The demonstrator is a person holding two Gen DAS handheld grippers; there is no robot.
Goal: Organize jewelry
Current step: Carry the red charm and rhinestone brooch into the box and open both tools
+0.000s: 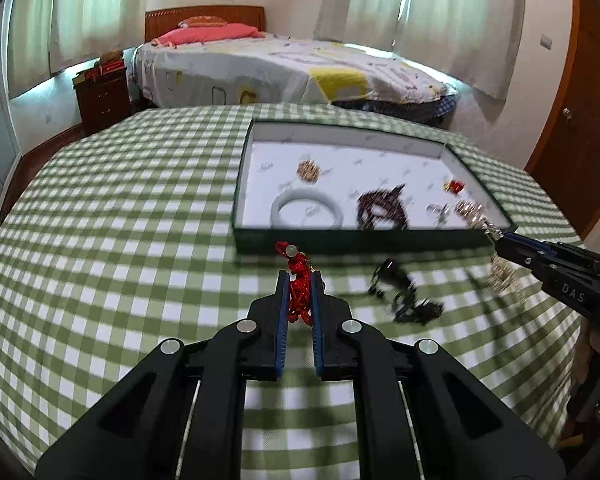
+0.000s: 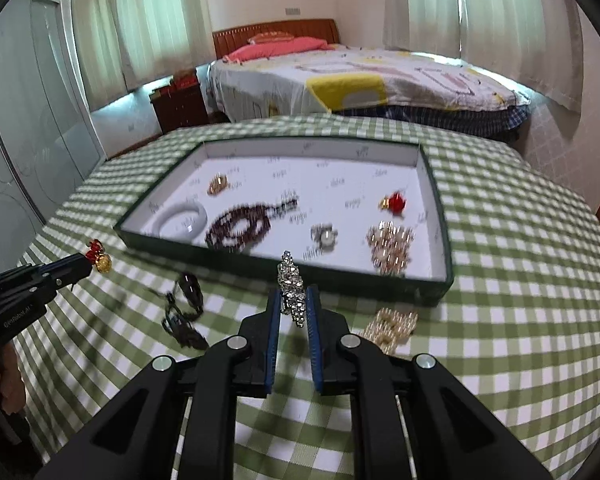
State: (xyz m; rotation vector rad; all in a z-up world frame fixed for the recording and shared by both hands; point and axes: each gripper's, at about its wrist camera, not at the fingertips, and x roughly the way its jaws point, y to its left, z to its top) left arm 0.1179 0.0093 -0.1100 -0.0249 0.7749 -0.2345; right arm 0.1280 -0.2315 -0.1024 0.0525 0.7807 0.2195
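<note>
My left gripper point(image 1: 299, 280) is shut on a red knotted cord charm point(image 1: 298, 288) with a pale bead at its top; in the right wrist view that left gripper point(image 2: 85, 261) shows the charm's gold bell point(image 2: 103, 263) at its tip. My right gripper point(image 2: 294, 294) is shut on a silver rhinestone piece point(image 2: 291, 284), held just in front of the tray's near wall; the left wrist view shows this right gripper point(image 1: 496, 238) at the tray's near right corner. The dark green tray point(image 2: 436, 292) with a white floor holds a white bangle point(image 2: 184, 220), a dark bead string point(image 2: 240, 228) and several small pieces.
On the green checked tablecloth point(image 2: 500, 280) lie a dark cord necklace point(image 2: 184, 312) left of my right gripper and a gold bead piece point(image 2: 392, 326) to its right. A person's hand point(image 2: 8, 380) holds the left tool. A bed point(image 2: 360, 80) stands beyond the table.
</note>
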